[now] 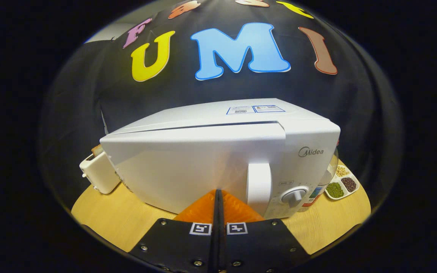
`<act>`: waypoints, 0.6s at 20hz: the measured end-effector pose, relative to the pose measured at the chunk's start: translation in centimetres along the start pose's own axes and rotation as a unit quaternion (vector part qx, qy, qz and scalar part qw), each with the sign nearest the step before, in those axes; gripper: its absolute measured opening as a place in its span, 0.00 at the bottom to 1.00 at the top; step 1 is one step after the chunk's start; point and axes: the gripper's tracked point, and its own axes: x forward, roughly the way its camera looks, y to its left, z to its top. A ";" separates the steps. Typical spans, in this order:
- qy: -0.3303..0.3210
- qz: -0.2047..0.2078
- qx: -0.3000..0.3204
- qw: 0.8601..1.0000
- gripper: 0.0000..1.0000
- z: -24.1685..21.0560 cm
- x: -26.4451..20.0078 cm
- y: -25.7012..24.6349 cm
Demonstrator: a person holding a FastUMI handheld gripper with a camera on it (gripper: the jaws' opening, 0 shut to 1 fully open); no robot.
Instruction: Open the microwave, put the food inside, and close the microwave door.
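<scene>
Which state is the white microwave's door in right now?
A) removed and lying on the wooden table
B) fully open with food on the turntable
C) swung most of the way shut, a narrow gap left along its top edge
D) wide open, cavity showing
C: the white microwave's door sits angled with a thin dark gap at its top; the gripper, jaws closed together, is right against it beside the white door handle.

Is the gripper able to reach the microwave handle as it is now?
Probably yes. The gripper, fingers shut together, points at the microwave door just beside the handle. Nothing stands between them, but the fingers must open first to grasp it.
</scene>
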 end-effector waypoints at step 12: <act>-0.063 -0.029 -0.023 0.997 0.01 4.6 -10.1 2.5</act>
